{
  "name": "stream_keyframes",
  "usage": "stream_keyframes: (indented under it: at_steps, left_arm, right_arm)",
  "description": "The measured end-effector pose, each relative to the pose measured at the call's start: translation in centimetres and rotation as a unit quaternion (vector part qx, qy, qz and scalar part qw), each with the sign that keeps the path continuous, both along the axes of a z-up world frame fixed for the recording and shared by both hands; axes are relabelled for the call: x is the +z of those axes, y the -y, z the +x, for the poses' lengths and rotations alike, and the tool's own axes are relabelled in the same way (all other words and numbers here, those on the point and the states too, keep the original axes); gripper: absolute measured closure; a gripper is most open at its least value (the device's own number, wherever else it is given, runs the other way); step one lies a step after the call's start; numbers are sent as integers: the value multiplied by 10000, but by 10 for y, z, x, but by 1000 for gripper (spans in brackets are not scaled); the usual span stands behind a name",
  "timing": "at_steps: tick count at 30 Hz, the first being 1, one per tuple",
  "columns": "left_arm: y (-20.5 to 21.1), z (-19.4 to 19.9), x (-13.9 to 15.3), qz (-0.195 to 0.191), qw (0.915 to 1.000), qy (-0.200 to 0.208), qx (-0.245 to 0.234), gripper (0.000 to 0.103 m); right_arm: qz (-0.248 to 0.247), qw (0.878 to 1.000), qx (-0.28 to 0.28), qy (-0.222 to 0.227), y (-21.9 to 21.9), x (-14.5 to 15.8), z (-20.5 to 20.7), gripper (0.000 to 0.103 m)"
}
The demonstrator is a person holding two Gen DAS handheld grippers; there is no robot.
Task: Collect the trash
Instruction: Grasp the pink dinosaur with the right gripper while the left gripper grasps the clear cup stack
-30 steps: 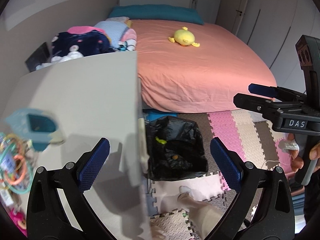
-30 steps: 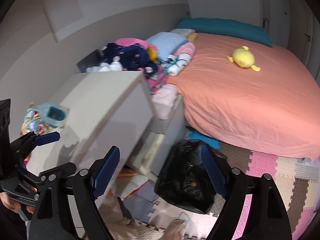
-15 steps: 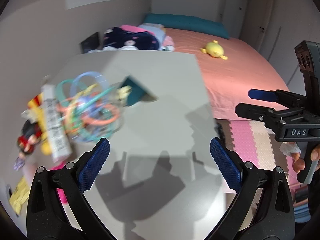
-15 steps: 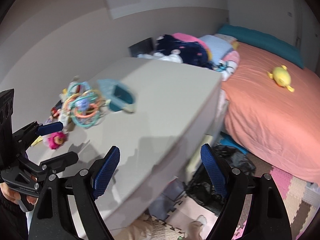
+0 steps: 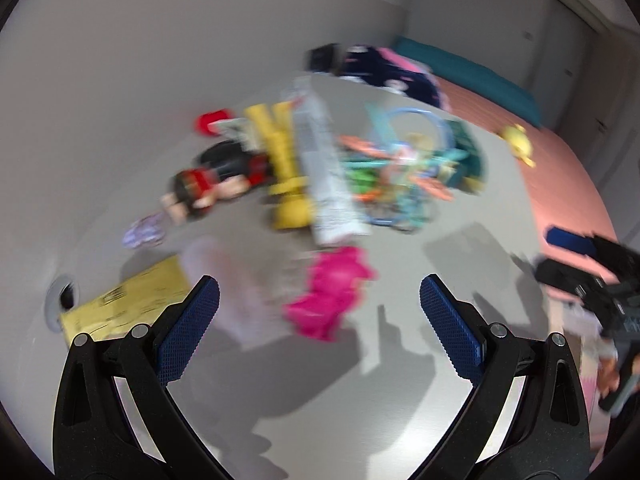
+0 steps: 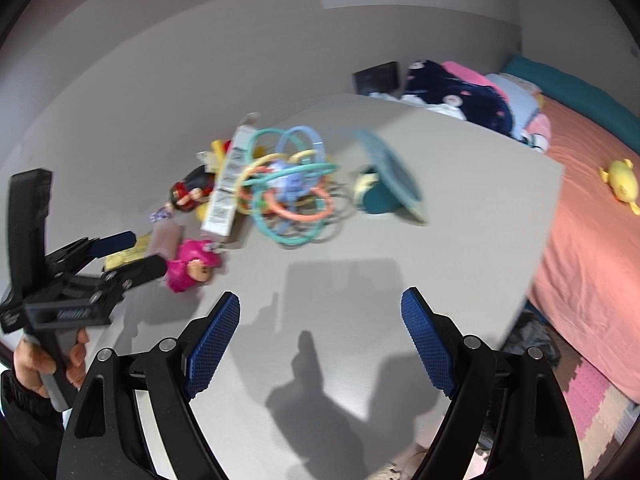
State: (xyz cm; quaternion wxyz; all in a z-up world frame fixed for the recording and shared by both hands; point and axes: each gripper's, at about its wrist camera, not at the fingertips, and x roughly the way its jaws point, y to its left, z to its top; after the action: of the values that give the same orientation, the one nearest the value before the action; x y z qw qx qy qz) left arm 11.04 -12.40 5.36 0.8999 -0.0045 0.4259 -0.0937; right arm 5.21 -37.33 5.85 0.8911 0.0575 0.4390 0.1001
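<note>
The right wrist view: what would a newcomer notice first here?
First comes the tangle of pastel plastic rings near the middle of the grey tabletop, with a long white box lying against its left side. Next is the pink-haired doll in front of that box, close to the left gripper, whose jaws are open. On the far right, a yellow plush toy lies on the salmon bed.

We note both claws, left claw (image 5: 319, 328) and right claw (image 6: 320, 342), spread wide, empty, held over the worktop (image 6: 460, 220).

Heavy motion blur, fisheye-warped edges
</note>
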Motion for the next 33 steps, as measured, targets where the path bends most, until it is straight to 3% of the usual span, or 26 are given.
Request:
stream_keyframes:
  at_steps: [6, 9, 10, 11, 13, 22, 24, 26, 29, 33]
  left_arm:
    - [-35, 22, -20, 22, 9967, -217, 784, 6]
    - [-41, 31, -29, 126, 9946, -351, 969, 22]
    - [-43, 35, -33, 156, 9936, -430, 1028, 32]
    - [-45, 37, -36, 166, 9931, -482, 1053, 38]
    - [-48, 39, -39, 226, 9928, -502, 1065, 41]
    - [-64, 36, -45, 270, 9932, -323, 1089, 34]
    - [-68, 32, -44, 355, 9929, -259, 1109, 45]
    - [-77, 28, -43, 284, 9930, -189, 1130, 63]
    - [-95, 21, -41, 38, 9938, -171, 1101, 63]
    - [-102, 20, -42, 130, 9935, -100, 1130, 63]
  right_arm:
    - [119, 9998, 145, -16, -32, -9, 11, 20]
    - [142, 9997, 199, -77, -41, -15, 15, 20]
    - [139, 9996, 220, -95, -44, -16, 17, 20]
    - [140, 9996, 241, -107, -47, -18, 18, 20]
    - [150, 9994, 286, -132, -53, -21, 20, 20]
    - [299, 9982, 477, -204, -92, -33, 31, 20]
    - [307, 9982, 465, -224, -102, -36, 35, 20]
    - [316, 9981, 443, -276, -114, -41, 40, 20]
    - [242, 9989, 322, -249, -129, -45, 47, 22]
    - [181, 9994, 100, -289, -141, -54, 59, 25]
